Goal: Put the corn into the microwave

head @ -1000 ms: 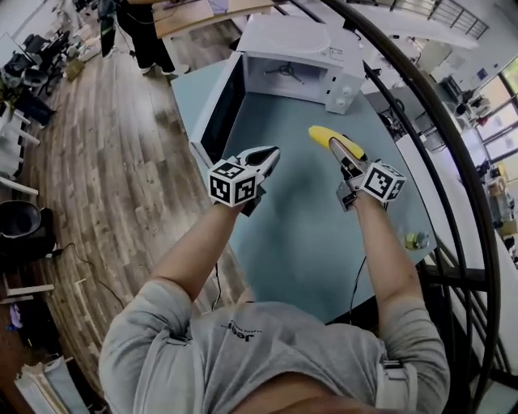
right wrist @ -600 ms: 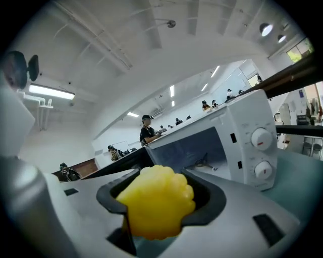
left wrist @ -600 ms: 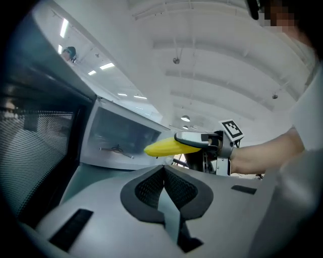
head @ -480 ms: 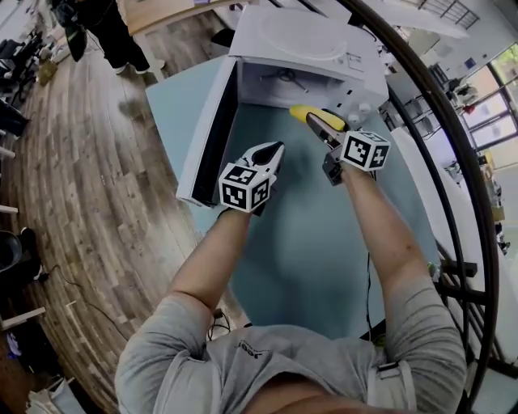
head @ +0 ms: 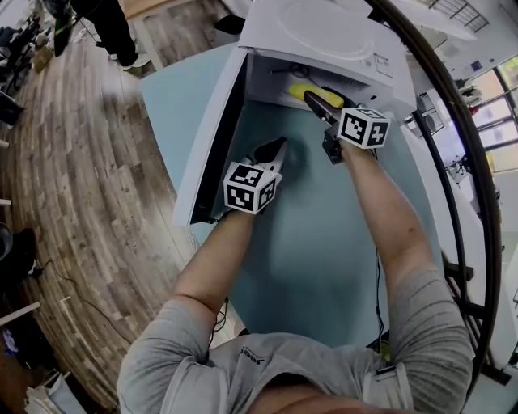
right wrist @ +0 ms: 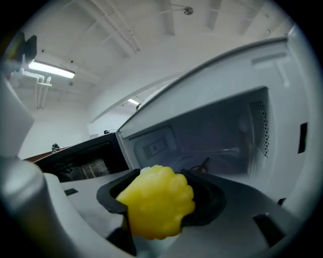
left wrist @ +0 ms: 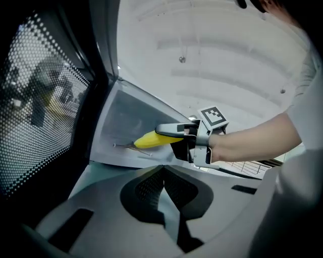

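Note:
The yellow corn (head: 300, 90) is clamped between the jaws of my right gripper (head: 314, 98), and its tip pokes into the mouth of the white microwave (head: 324, 36). From the left gripper view the corn (left wrist: 149, 140) hangs just above the cavity floor, with the right gripper (left wrist: 174, 135) behind it. The corn (right wrist: 157, 201) fills the lower middle of the right gripper view, in front of the cavity (right wrist: 212, 136). The microwave door (head: 212, 137) stands open to the left. My left gripper (head: 273, 151) hovers over the table in front of the door, jaws together and empty (left wrist: 164, 174).
The microwave sits at the far end of a blue-grey table (head: 324, 242). Wooden floor lies to the left, where a person (head: 109, 24) stands at the back. A dark curved railing (head: 453, 162) runs along the table's right side.
Both grippers have moved forward towards the microwave. The corn has gone from above the table to the cavity's mouth. The left gripper has come nearer the open door.

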A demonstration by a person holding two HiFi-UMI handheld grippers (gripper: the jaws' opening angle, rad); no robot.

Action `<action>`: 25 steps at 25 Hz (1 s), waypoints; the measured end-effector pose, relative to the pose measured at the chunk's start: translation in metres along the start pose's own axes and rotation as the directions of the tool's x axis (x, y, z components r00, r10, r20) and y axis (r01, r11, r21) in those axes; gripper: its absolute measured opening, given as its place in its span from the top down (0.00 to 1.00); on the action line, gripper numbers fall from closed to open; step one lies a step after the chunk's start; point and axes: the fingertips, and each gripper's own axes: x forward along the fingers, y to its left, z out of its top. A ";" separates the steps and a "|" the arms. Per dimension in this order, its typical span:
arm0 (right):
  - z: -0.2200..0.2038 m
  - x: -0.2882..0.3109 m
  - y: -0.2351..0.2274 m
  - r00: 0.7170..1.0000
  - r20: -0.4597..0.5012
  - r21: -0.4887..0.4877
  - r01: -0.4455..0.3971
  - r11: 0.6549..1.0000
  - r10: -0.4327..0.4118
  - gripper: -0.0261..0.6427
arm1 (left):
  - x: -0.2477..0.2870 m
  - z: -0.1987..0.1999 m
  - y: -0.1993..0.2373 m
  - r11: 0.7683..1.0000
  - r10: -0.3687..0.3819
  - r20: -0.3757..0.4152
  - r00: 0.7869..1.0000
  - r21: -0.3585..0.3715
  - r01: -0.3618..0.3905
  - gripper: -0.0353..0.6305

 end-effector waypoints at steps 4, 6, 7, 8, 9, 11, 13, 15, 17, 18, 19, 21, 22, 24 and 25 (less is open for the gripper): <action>-0.001 0.021 -0.010 1.000 -0.007 -0.022 0.008 1.000 -0.008 0.57 | 0.010 -0.004 0.004 1.000 0.004 -0.006 1.000 0.023 -0.003 0.92; -0.003 0.030 -0.014 1.000 -0.003 -0.017 0.004 1.000 -0.004 0.57 | 0.015 -0.007 0.008 1.000 0.008 -0.008 1.000 0.025 -0.008 0.92; -0.003 0.035 -0.015 1.000 -0.001 -0.012 0.002 1.000 -0.002 0.57 | 0.017 -0.008 0.009 0.999 0.013 -0.007 1.000 0.029 -0.013 0.92; -0.004 0.039 -0.017 1.000 0.001 -0.008 -0.002 1.000 0.002 0.57 | 0.020 -0.008 0.011 0.999 0.019 -0.006 1.000 0.036 -0.019 0.92; -0.005 0.043 -0.018 1.000 0.000 -0.006 -0.006 1.000 0.006 0.57 | 0.022 -0.008 0.012 0.999 0.024 -0.004 1.000 0.043 -0.024 0.92; -0.007 0.049 -0.021 1.000 -0.003 -0.009 -0.009 1.000 0.009 0.57 | 0.025 -0.007 0.014 0.999 0.026 0.001 1.000 0.048 -0.026 0.92; -0.006 0.055 -0.024 1.000 -0.002 -0.014 -0.014 1.000 0.014 0.57 | 0.028 -0.007 0.015 0.998 0.027 0.004 1.000 0.055 -0.027 0.92; -0.005 0.060 -0.027 1.000 0.002 -0.015 -0.023 1.000 0.023 0.57 | 0.030 -0.008 0.016 0.997 0.032 0.004 0.999 0.069 -0.032 0.92; -0.005 0.064 -0.031 1.000 0.001 -0.018 -0.029 0.999 0.029 0.57 | 0.033 -0.010 0.017 0.997 0.032 0.002 0.999 0.068 -0.032 0.92; -0.005 0.067 -0.033 1.000 -0.002 -0.023 -0.031 0.999 0.031 0.57 | 0.034 -0.012 0.018 0.998 0.030 0.002 1.000 0.059 -0.030 0.92; -0.006 0.069 -0.034 0.999 -0.006 -0.027 -0.034 0.999 0.034 0.57 | 0.036 -0.013 0.019 0.998 0.028 0.002 1.000 0.048 -0.028 0.92; -0.008 0.072 -0.036 0.999 -0.011 -0.032 -0.036 0.999 0.036 0.57 | 0.037 -0.015 0.022 0.999 0.032 0.002 0.999 0.037 -0.032 0.92; -0.009 0.073 -0.037 0.999 -0.012 -0.033 -0.037 0.999 0.037 0.57 | 0.037 -0.015 0.023 0.999 0.034 0.002 0.999 0.036 -0.034 0.92; -0.009 0.075 -0.037 0.999 -0.012 -0.039 -0.042 0.998 0.041 0.57 | 0.038 -0.015 0.025 0.999 0.035 0.004 0.999 0.029 -0.035 0.92; -0.009 0.077 -0.037 0.999 -0.017 -0.046 -0.045 0.998 0.044 0.57 | 0.038 -0.015 0.026 0.999 0.036 0.005 0.999 0.025 -0.036 0.92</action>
